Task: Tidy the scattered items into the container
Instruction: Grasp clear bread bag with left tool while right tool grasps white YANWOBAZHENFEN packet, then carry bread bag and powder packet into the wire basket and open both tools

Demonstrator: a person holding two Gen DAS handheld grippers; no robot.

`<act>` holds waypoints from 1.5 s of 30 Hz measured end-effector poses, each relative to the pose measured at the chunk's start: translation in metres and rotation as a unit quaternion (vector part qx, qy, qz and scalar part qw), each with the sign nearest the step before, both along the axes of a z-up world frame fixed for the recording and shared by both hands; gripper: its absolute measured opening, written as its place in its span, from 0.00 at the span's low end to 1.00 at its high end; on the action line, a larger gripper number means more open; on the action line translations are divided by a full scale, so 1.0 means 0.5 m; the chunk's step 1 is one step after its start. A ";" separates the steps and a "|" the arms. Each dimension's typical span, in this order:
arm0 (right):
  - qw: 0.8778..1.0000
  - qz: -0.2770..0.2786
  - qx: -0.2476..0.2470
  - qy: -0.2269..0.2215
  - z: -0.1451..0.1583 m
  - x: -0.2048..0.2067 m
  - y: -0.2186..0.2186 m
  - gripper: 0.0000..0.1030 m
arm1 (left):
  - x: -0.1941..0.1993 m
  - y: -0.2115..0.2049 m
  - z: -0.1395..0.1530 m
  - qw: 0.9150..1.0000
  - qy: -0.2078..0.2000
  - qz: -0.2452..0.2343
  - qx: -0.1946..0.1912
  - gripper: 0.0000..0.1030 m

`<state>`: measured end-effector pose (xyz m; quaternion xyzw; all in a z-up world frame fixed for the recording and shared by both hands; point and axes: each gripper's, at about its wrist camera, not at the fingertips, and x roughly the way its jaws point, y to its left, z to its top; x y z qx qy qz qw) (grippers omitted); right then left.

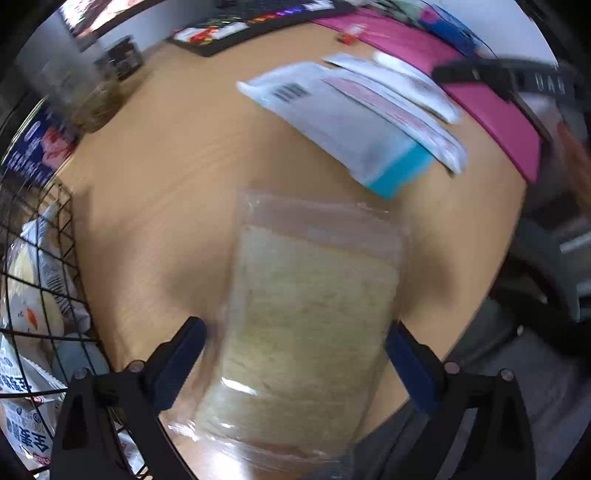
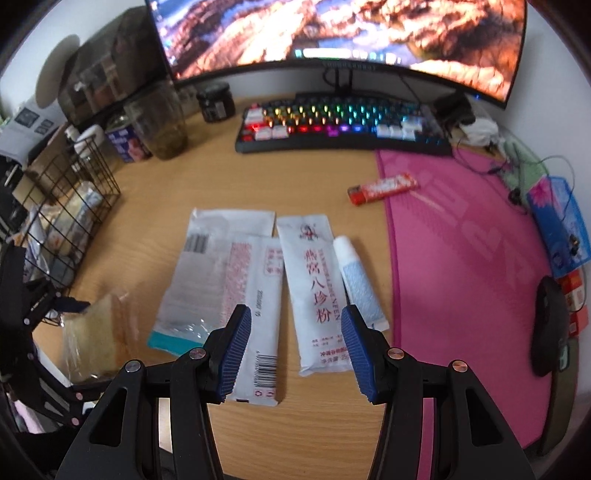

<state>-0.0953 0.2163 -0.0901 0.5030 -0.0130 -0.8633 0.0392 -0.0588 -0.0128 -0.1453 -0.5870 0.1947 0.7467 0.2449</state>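
Note:
My left gripper [image 1: 295, 347] holds a clear bag of sliced bread [image 1: 306, 314] between its blue pads, lifted over the desk; the bag also shows in the right wrist view [image 2: 96, 336]. The black wire basket [image 1: 55, 295] with several packets inside is at the left, also seen in the right wrist view [image 2: 70, 206]. My right gripper [image 2: 295, 332] is open and empty above white sachets [image 2: 314, 284], a teal-edged pouch [image 2: 192, 291] and a small white tube [image 2: 360, 280] lying flat on the desk.
A lit keyboard [image 2: 343, 125] and monitor [image 2: 332, 33] stand at the back. A pink mat [image 2: 461, 266] with a mouse [image 2: 550, 325] covers the right side. A red lighter [image 2: 384, 188], a glass jar [image 2: 159, 122] and a dark jar [image 2: 216, 101] stand on the desk.

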 end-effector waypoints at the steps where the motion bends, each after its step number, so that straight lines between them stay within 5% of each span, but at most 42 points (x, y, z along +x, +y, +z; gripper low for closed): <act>1: 1.000 0.000 0.006 -0.003 -0.008 -0.004 0.003 0.50 | -0.003 -0.002 0.000 1.000 0.002 0.007 0.001 0.94; 10: 0.999 0.020 0.032 -0.032 -0.067 -0.043 0.013 0.50 | -0.022 -0.017 0.015 0.998 0.008 0.054 0.008 0.79; 19: 0.998 0.029 0.044 -0.041 -0.088 -0.061 0.008 0.51 | -0.036 -0.031 0.022 0.998 0.006 0.063 0.012 0.75; 21: 0.998 0.026 0.045 -0.042 -0.084 -0.060 0.008 0.42 | -0.035 -0.031 0.023 0.998 0.008 0.064 0.014 0.75; 27: 0.998 0.015 0.044 -0.037 -0.075 -0.051 0.013 0.38 | -0.025 -0.046 0.050 0.997 0.016 0.077 0.025 0.73; 38: 0.999 0.004 0.034 0.030 0.035 -0.023 0.014 0.38 | -0.021 -0.013 0.145 0.992 0.079 0.082 0.046 0.73; 45: 0.995 0.022 0.024 0.093 0.148 0.003 -0.036 0.38 | -0.012 -0.035 0.263 0.983 0.138 0.094 0.079 0.73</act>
